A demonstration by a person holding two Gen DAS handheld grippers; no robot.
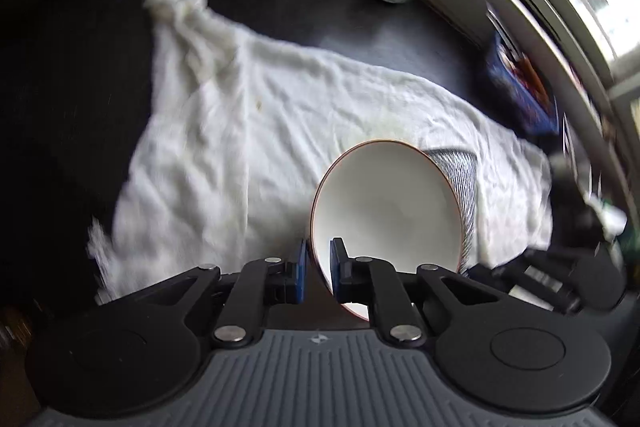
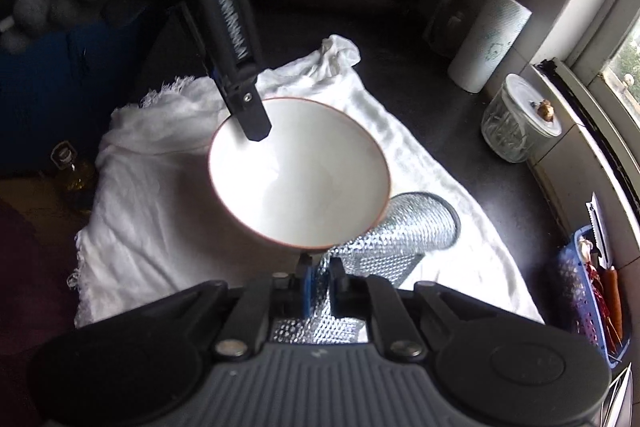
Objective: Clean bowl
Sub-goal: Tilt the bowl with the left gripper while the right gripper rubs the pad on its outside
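Note:
A white bowl (image 1: 386, 203) with a thin red-brown rim is held tilted above a white cloth (image 1: 248, 131). My left gripper (image 1: 319, 269) is shut on the bowl's rim, one pad inside and one outside. In the right wrist view the bowl (image 2: 300, 175) opens toward the camera, with the left gripper (image 2: 250, 117) clamped on its far rim. My right gripper (image 2: 320, 281) is shut on a silver mesh scrubbing cloth (image 2: 396, 231), which lies against the bowl's outer wall at its near right side. The mesh also shows behind the bowl in the left wrist view (image 1: 460, 179).
The white cloth (image 2: 160, 211) covers a dark counter (image 2: 424, 99). A paper towel roll (image 2: 490, 41) and a lidded glass jar (image 2: 518, 119) stand at the right by the window. A blue basket (image 2: 592, 283) with utensils sits at the right edge. An oil bottle (image 2: 74, 171) stands at the left.

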